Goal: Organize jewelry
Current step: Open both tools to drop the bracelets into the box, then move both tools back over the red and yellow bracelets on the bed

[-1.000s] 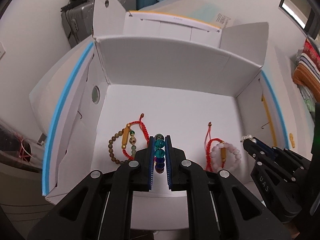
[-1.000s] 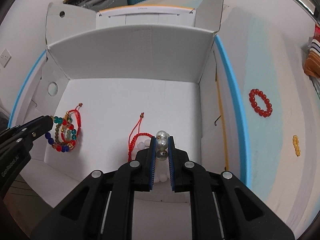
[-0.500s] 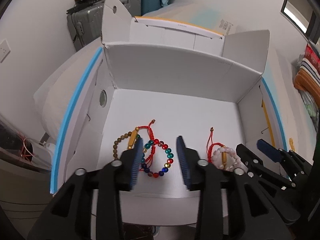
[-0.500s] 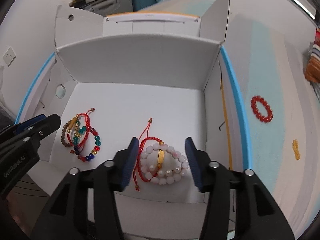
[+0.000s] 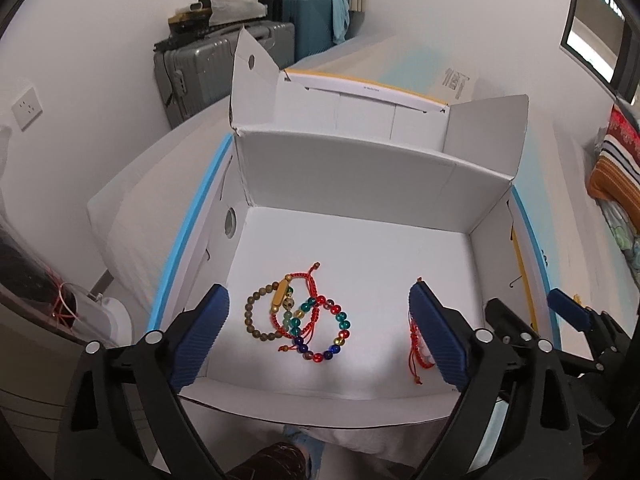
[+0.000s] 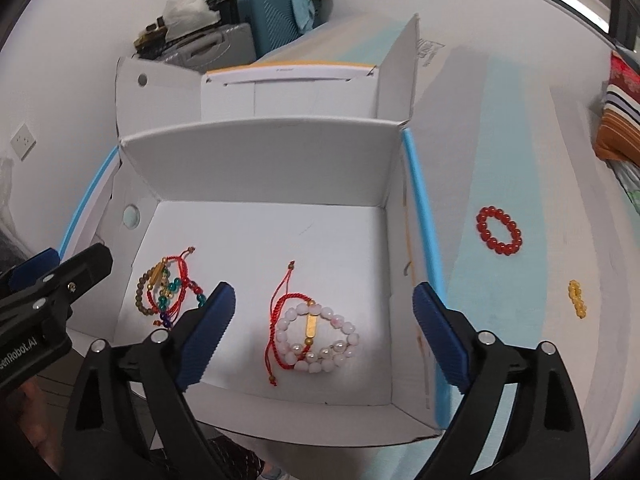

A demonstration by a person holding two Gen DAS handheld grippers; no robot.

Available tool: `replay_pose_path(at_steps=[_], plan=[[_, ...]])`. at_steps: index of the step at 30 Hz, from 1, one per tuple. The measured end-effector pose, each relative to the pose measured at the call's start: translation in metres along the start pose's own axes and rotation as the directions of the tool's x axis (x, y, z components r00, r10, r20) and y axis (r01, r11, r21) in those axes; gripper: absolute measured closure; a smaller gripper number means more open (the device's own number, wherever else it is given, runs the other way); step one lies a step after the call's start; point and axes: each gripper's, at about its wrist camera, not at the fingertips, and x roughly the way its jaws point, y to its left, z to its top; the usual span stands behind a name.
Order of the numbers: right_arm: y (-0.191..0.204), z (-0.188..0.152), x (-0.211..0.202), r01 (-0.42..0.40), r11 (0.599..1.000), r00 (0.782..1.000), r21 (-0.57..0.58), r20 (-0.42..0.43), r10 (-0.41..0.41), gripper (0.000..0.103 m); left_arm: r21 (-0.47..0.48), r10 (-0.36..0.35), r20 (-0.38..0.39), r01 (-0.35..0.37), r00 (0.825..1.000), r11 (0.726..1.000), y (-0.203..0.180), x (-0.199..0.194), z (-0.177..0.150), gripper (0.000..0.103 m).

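A white cardboard box [image 5: 372, 184] [image 6: 260, 160] stands open. On its floor at the left lie a multicoloured glass-bead bracelet [image 5: 328, 330], a brown bead bracelet [image 5: 256, 316] and a red cord bracelet, overlapping; they also show in the right wrist view [image 6: 168, 292]. At the right lie a pale pink bead bracelet [image 6: 320, 340] with a pearl strand and a red cord. My left gripper [image 5: 318, 336] is open and empty above the coloured pile. My right gripper [image 6: 324, 336] is open and empty above the pink bracelet.
A red bead bracelet [image 6: 498, 230] and a small yellow bead piece [image 6: 576, 298] lie on the bed cover right of the box. Suitcases [image 5: 224, 64] stand by the back wall. A striped pillow [image 6: 620, 128] lies at the far right.
Both grippers opened: the left let the multicoloured bracelet drop onto the left pile, the right let the pearl strand drop on the pink bracelet. Both have drawn back and up from the box.
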Motion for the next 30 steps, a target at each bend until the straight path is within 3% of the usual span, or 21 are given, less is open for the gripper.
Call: replay_pose_path(at_steps=[6,14,30], plan=[[-0.017,0.001,-0.017,0.014,0.999,0.998,0.046,0.054,-0.016,0.008,0.016,-0.001,0.017,0.001,1.000,1.000,-0.009,-0.005,0.000,0.006],[-0.045,-0.001,-0.038,0.044,0.995,0.993,0.091,0.101,-0.054,0.008,0.047,-0.026,0.028,0.024,0.999,0.999,-0.032,-0.010,-0.001,0.006],[-0.132,-0.013,-0.070,0.124,0.972,0.979,0.197,0.137,-0.153,0.008,0.136,-0.082,0.023,0.078,0.996,0.988,-0.113,-0.006,-0.007,0.006]])
